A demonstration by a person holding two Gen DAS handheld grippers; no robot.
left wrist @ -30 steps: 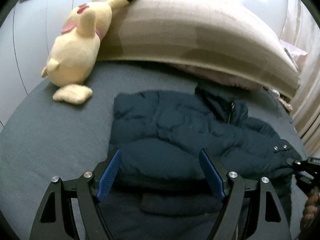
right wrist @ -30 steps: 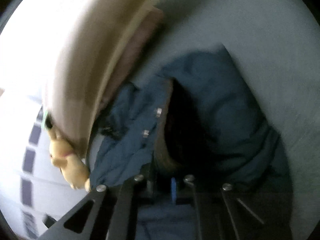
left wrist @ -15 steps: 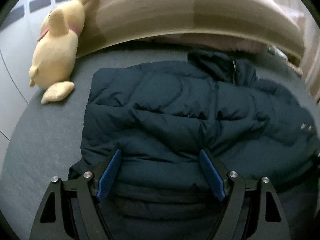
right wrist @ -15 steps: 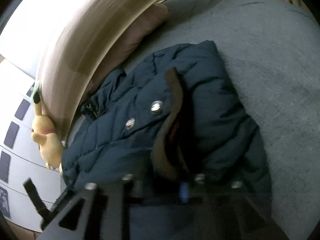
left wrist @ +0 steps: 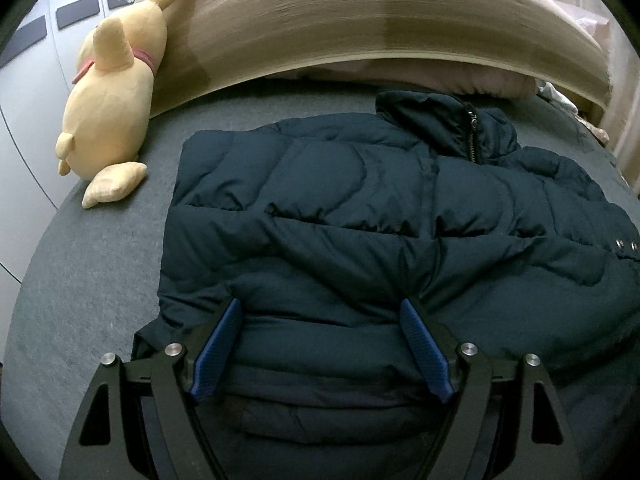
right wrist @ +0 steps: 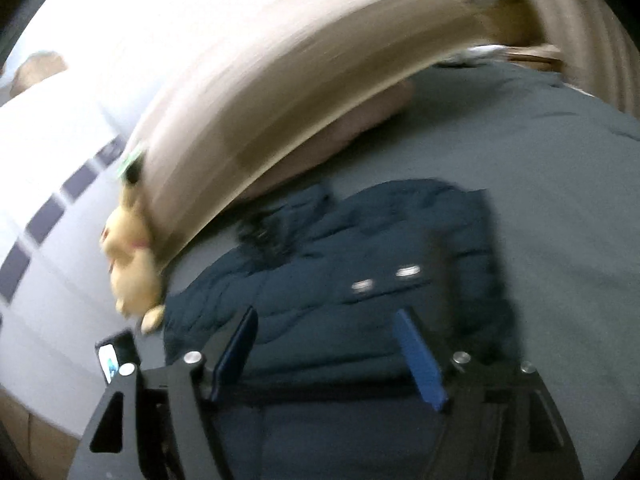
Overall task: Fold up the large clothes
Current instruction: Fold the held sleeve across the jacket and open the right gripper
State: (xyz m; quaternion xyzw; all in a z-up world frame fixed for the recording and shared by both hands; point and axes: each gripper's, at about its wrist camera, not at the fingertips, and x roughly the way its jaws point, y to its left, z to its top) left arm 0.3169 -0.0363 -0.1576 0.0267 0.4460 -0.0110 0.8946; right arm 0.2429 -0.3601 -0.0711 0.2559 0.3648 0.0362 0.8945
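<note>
Both open grippers point(left wrist: 320, 344) point(right wrist: 326, 350) just above jacket point(left wrist: 360, 220).

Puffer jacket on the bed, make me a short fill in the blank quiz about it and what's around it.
1. The jacket is dark ____.
2. The plush toy leaning on the headboard is ____.
3. The jacket lies on a ____ bed sheet.
4. The left gripper's jaws stand ____.

Missing words: blue; yellow; grey; open

Jacket point(left wrist: 360, 216): quilted dark-blue cloth, slight sheen.
Bed point(left wrist: 92, 280): grey matt fabric.
Plush toy point(left wrist: 112, 92): soft yellow pile.
Headboard point(left wrist: 360, 28): smooth wood.
</note>
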